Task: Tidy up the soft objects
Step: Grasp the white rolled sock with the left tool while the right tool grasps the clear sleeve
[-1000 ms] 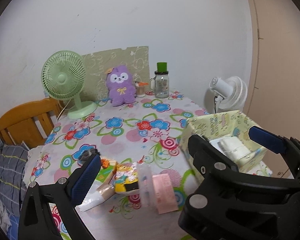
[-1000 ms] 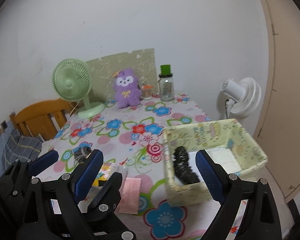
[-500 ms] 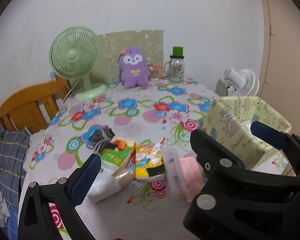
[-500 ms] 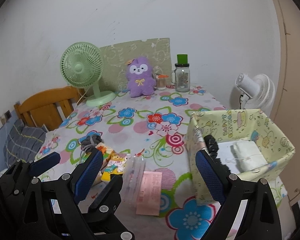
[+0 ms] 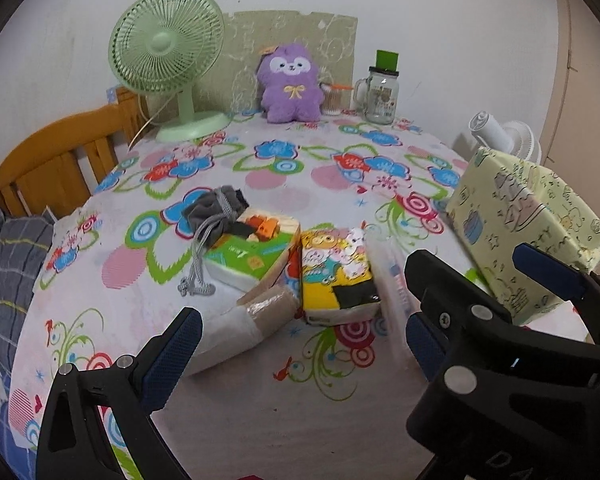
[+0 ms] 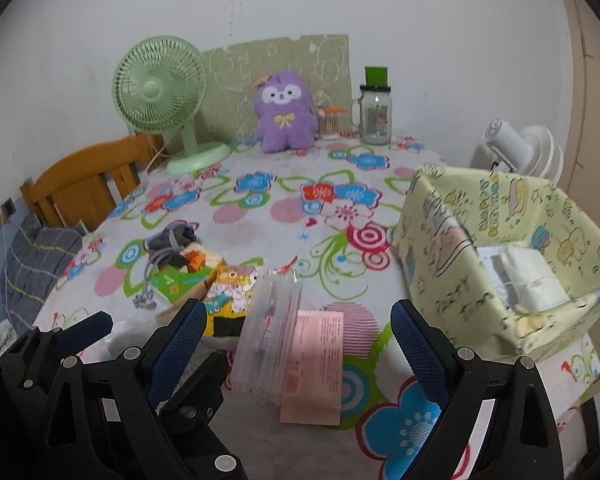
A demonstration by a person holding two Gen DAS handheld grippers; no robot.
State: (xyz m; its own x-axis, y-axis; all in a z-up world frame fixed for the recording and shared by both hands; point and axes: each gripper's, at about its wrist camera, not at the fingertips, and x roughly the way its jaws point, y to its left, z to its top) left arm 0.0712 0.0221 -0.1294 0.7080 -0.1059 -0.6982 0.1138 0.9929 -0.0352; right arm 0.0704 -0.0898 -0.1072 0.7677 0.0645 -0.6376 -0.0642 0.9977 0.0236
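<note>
A yellow cartoon-printed tissue pack (image 5: 337, 276) lies mid-frame on the floral-clothed bench (image 5: 260, 380), touching a green tissue pack (image 5: 252, 254) under a grey drawstring pouch (image 5: 214, 210). At right sits the pale-yellow fabric box (image 6: 500, 240). The left gripper (image 5: 300, 344) and right gripper (image 6: 296, 340) are both released, holding nothing.

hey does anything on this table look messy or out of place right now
Nothing is spilled or broken. The small packs lie in a loose heap: a grey drawstring pouch slumps on the green tissue pack, its cord trailing onto the tablecloth. The yellow fabric box sits askew, its near wall sagging. Both claws are open and hold nothing.
</note>
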